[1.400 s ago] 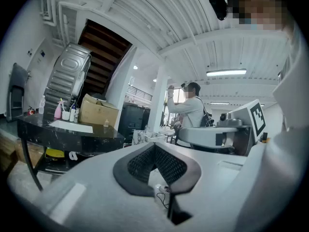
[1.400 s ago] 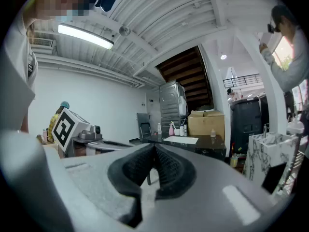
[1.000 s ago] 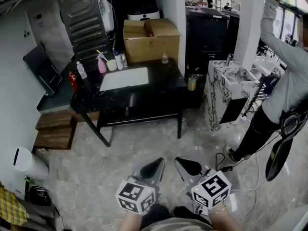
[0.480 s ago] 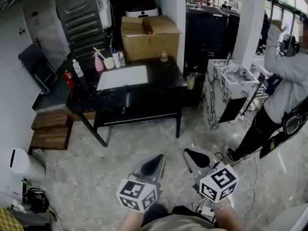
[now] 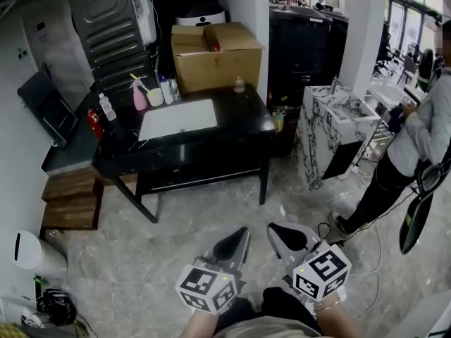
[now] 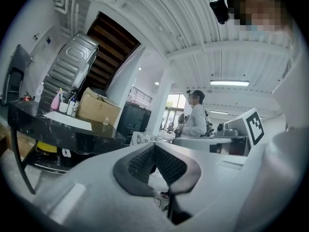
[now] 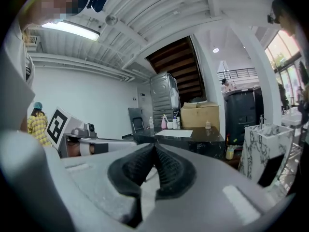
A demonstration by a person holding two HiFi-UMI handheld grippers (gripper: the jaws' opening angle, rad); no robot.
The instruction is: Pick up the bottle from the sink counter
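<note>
Glossy black counter (image 5: pixel 243 118), matt cardboard box (image 5: pixel 211 65)

Cardboard box (image 5: pixel 215 58) sits just left of the white pillar (image 5: pixel 243 20), with a small red item (image 5: pixel 215 45) on top. Ribbed grey metal unit (image 5: pixel 106 20) leans at back left, black chair (image 5: pixel 46 108) below it. Wooden steps (image 5: pixel 70 203) at left, white bin (image 5: pixel 32 253) nearer on the floor. Marble-pattern pedestal (image 5: pixel 331 136) right of centre. A person (image 5: pixel 416 146) stands beside it, cables (image 5: pixel 366 259) on the floor near their feet.
</note>
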